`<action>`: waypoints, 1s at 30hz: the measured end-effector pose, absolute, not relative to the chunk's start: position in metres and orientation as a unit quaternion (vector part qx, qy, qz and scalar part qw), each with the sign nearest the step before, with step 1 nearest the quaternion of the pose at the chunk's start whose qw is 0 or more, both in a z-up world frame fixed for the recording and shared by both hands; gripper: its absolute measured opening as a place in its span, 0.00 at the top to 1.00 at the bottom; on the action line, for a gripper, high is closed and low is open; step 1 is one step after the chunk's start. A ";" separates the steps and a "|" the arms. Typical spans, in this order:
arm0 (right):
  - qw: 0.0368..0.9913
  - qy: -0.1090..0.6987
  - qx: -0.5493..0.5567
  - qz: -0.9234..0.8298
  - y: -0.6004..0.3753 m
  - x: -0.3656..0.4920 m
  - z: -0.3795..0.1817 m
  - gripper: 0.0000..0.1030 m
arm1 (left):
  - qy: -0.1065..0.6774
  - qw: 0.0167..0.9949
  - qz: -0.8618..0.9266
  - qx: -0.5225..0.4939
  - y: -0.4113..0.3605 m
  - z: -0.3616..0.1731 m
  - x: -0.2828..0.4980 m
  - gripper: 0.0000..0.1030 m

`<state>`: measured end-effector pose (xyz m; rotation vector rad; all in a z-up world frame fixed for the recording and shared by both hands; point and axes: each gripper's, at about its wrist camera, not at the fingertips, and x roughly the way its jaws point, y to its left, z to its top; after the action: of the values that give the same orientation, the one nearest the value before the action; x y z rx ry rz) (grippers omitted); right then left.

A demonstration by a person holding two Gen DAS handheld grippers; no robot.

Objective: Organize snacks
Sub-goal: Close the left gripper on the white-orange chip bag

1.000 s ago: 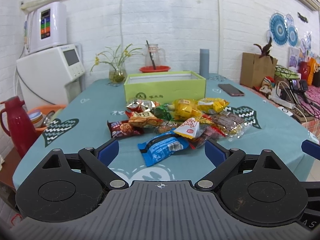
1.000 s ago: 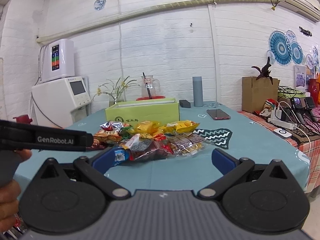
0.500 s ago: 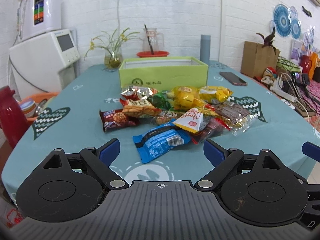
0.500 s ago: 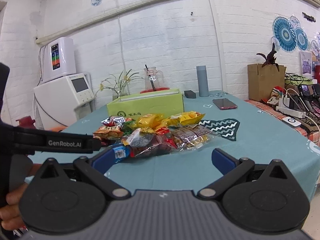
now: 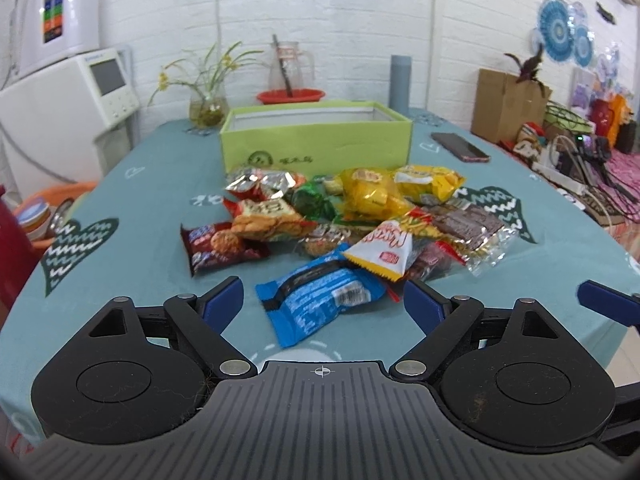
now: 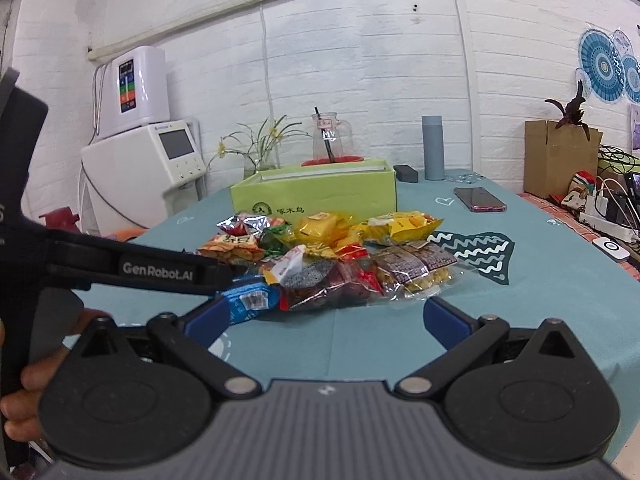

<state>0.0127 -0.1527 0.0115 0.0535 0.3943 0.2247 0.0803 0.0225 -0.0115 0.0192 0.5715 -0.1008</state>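
One green box (image 5: 316,144) behind loose snack packets (image 5: 344,220), interior unseen; left claw (image 5: 322,300) closing on nothing, right claw (image 6: 326,320) released.

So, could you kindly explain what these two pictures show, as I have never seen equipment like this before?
There is no robot here: a person holds a hand tool with two fingers in each hand, and each tool carries a wide-angle camera looking forward along them. One picture is from the left gripper, the other from the right gripper; the black shapes at the bottom are the tools themselves. In the right view the left tool crosses the left side, with the person's hand gripping it.

On the teal tablecloth lies a pile of snacks, with a blue packet nearest. Behind it stands an open green box, and a phone lies to its right.

Nothing is held. The left fingers are closing slightly, with the blue packet lying ahead between them, untouched. The right fingers are open.
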 end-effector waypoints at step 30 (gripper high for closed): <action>0.938 0.284 0.007 0.196 -0.113 0.140 -0.015 0.35 | 0.396 0.866 -0.305 -0.008 0.021 -0.027 0.224 0.73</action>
<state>0.1405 -0.1134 -0.0153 0.0148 0.5802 0.4011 0.2244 0.0212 -0.0266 -0.0158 0.8291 -0.6383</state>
